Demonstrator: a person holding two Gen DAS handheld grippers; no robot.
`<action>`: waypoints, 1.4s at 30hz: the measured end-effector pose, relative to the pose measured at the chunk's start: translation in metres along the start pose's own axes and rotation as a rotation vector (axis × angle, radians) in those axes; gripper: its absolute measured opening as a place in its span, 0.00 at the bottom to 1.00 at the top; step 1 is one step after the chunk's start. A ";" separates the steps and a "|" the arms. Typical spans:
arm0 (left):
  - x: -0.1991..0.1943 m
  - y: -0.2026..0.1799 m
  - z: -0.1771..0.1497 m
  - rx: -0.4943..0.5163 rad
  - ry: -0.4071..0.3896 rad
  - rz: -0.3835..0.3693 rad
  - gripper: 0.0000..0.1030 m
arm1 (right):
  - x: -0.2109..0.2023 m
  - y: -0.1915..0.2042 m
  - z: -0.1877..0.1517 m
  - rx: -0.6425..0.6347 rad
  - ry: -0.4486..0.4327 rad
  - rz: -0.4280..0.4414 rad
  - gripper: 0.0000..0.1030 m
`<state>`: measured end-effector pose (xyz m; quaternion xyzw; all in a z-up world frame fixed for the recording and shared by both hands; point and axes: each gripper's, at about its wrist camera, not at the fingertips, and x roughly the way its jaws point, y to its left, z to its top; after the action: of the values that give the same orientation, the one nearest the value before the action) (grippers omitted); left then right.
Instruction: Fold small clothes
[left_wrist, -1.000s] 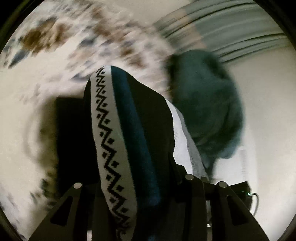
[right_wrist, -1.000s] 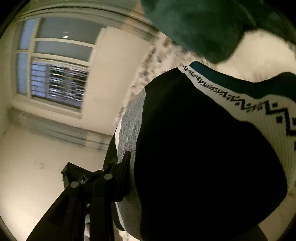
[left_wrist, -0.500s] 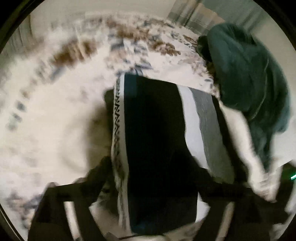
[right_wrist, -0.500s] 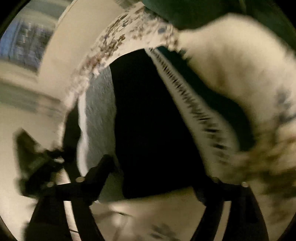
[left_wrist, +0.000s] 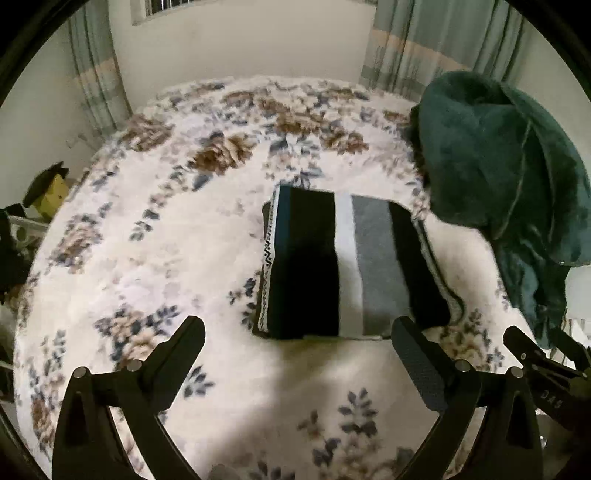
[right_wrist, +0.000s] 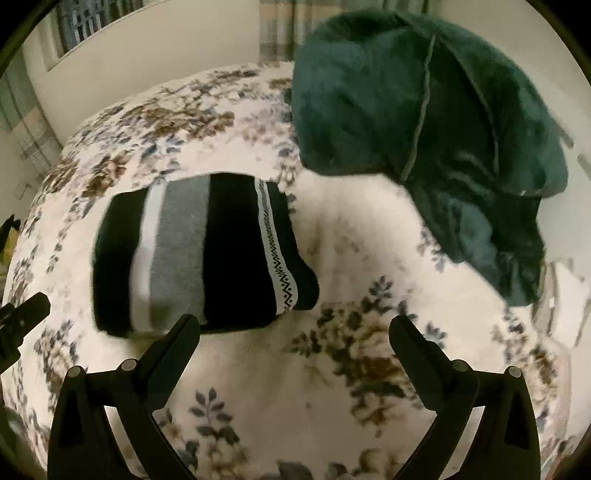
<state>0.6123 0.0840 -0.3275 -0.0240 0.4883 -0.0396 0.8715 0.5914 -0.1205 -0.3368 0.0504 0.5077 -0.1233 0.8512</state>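
Note:
A folded striped garment (left_wrist: 343, 266), black, white and grey with a zigzag band, lies flat on the floral bedspread (left_wrist: 166, 240). It also shows in the right wrist view (right_wrist: 199, 254). My left gripper (left_wrist: 299, 332) is open and empty, just in front of the garment's near edge. My right gripper (right_wrist: 295, 328) is open and empty, just to the right of the garment's near edge. The right gripper's fingers (left_wrist: 532, 354) show at the lower right of the left wrist view.
A dark green fleece blanket (left_wrist: 498, 166) is heaped at the bed's right side, also large in the right wrist view (right_wrist: 424, 110). Curtains (left_wrist: 413, 48) and a wall stand behind the bed. A yellow and black object (left_wrist: 48, 188) sits off the bed's left edge.
Both grippers held the garment up a second ago. It now lies folded on the bed, and both grippers have let go, opened and drawn back.

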 end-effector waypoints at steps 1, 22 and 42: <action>-0.012 -0.003 -0.001 0.000 -0.007 0.003 1.00 | -0.021 -0.002 -0.001 -0.012 -0.014 0.001 1.00; -0.349 -0.042 -0.075 0.005 -0.267 0.030 1.00 | -0.435 -0.073 -0.085 -0.067 -0.326 0.076 1.00; -0.449 -0.065 -0.136 -0.008 -0.359 0.031 1.00 | -0.604 -0.135 -0.164 -0.100 -0.450 0.118 1.00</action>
<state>0.2601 0.0608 -0.0116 -0.0267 0.3252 -0.0192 0.9451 0.1420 -0.1203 0.1192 0.0089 0.3068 -0.0563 0.9501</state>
